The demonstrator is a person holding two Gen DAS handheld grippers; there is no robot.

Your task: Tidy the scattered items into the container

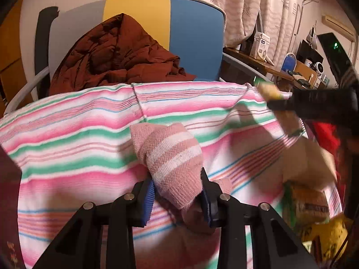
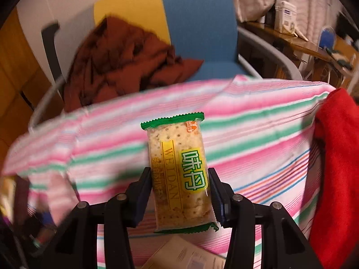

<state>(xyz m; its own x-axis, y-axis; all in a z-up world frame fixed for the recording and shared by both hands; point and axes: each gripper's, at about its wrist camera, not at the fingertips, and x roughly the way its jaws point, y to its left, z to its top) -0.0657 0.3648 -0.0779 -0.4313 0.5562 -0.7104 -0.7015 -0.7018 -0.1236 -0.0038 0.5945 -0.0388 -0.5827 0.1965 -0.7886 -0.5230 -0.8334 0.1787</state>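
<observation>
Between the blue pads of the left gripper, clamped: a pink-and-white striped sock, its free end poking forward. Between the right gripper's fingers, pinched at the sides: a cracker packet, standing upright. Beneath both, a pink-and-green striped cloth. Farther back, a brown jacket heaped on a chair.

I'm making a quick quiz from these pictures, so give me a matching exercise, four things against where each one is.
Things:
1. pink striped sock
2. cracker packet
3. brown jacket
4. red cloth

Places:
A. on the chair seat
B. in the right hand-held gripper
C. at the right edge of the striped sheet
D. in the left hand-held gripper

Pairs: 1-D, 2-B, 3-A, 4-C
</observation>
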